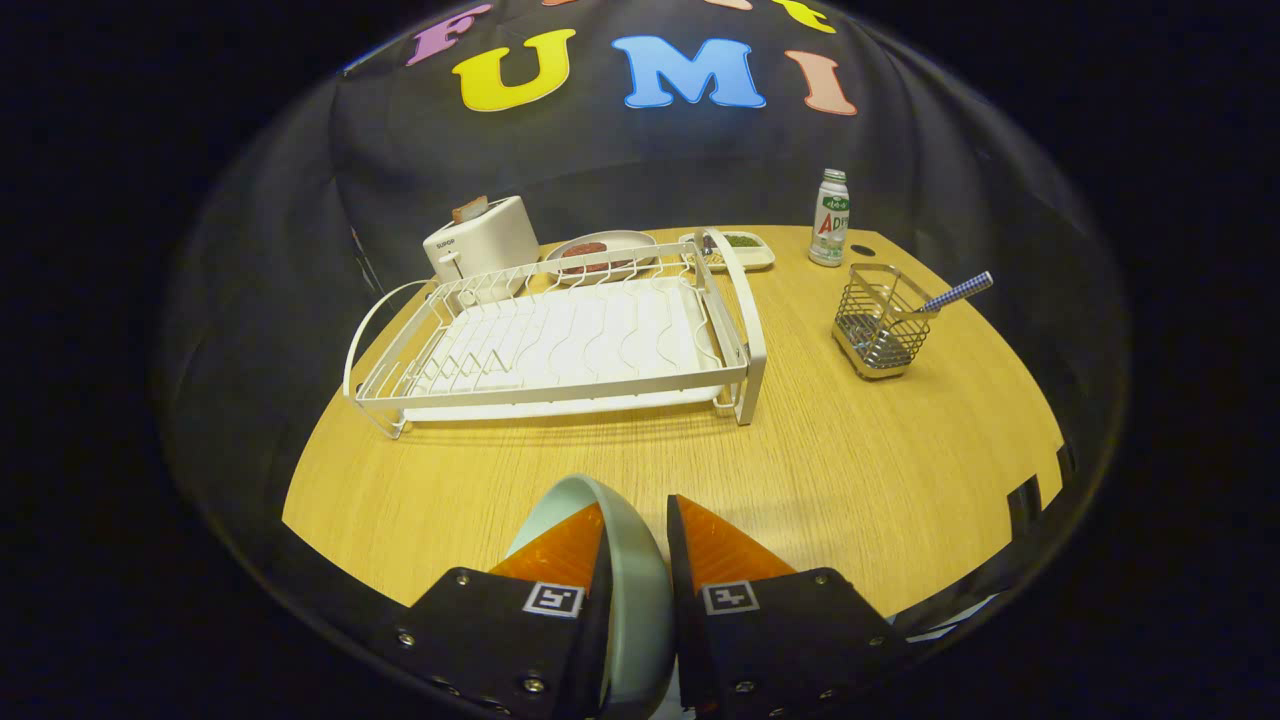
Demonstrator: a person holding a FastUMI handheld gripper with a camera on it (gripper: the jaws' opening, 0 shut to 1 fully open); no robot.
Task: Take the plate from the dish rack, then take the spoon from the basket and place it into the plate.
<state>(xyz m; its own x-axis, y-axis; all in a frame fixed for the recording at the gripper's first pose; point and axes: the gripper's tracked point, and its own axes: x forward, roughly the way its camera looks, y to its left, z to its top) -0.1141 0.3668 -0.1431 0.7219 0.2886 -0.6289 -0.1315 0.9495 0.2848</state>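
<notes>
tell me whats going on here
A person's handheld gripper is shut on a plate, held on edge between the fingers over the table. The dish rack ahead holds no dishes, so the plate seems already taken out. The spoon sits in the wire basket beyond the fingers, its handle sticking out. Setting the plate down and fetching the spoon likely comes next.

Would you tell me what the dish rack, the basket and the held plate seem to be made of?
Dish rack: white-coated wire, matte. Basket: bare shiny metal wire, likely steel. Plate, clamped between the gripper fingers: pale, smooth and glossy, ceramic or melamine.
</notes>
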